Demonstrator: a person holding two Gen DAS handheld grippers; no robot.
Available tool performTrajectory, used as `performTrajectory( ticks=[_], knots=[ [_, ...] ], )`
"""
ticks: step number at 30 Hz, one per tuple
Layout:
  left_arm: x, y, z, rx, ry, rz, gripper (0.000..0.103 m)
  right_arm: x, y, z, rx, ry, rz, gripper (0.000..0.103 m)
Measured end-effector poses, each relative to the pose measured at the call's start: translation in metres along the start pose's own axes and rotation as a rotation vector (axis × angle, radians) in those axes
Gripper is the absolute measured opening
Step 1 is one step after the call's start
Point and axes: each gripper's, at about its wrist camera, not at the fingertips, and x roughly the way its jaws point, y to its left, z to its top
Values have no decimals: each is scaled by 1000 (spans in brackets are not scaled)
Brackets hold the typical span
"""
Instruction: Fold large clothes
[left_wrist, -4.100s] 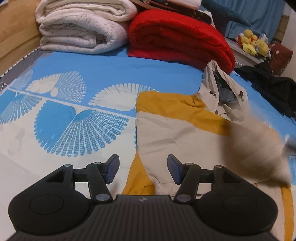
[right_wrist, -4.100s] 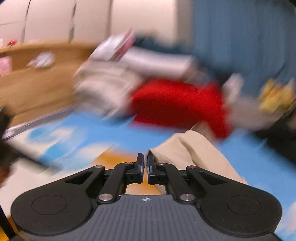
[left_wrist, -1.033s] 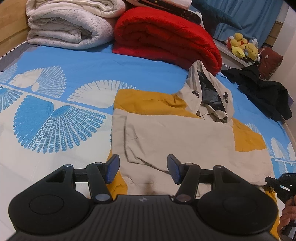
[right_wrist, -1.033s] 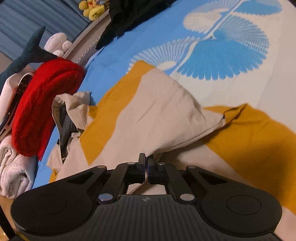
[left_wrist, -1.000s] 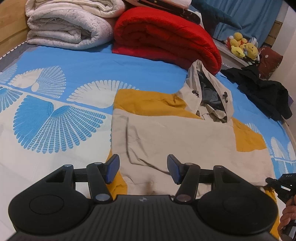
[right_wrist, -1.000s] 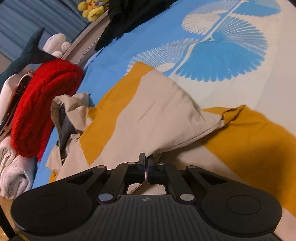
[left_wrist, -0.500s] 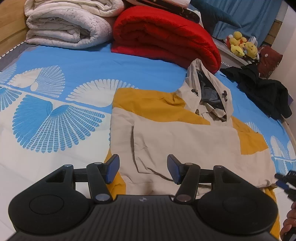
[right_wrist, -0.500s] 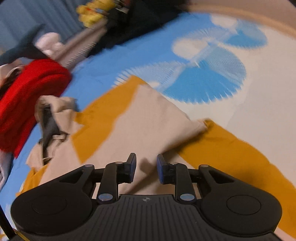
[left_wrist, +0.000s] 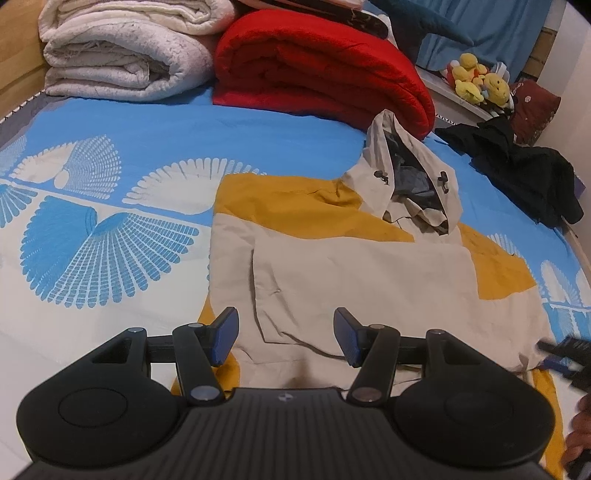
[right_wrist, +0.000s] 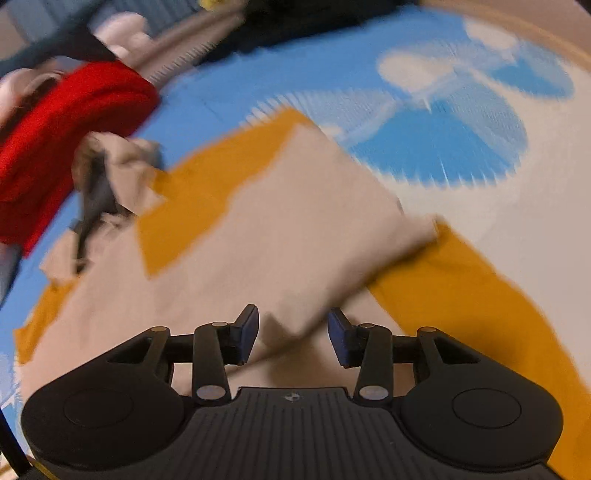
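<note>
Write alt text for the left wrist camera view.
A beige and mustard hooded jacket lies flat on a blue patterned bedsheet, sleeve folded across, beneath the open left tool. Behind it sit a rolled red blanket and a white one.

Red blanket (left_wrist: 317, 66) beside white quilt (left_wrist: 125, 48) — plush toys (left_wrist: 476, 81) behind.

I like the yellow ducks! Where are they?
Left wrist view, far upper right: the yellow plush toys sit beyond the red blanket, near the black clothes.
</note>
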Motion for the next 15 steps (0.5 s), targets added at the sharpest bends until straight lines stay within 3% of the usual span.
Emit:
performTrajectory(
  ticks=[3,12,15],
  knots=[
    [-2,-6,-1,19,-9,14,63,-26,10,10,-71,-103,54,44],
    [-18,-25,-1,66,-103,61,63,-85,22,17,-313,-397,108,44],
    [-25,-30,-2,85,-146,69,64,-95,21,21,-339,-439,106,44]
  ],
)
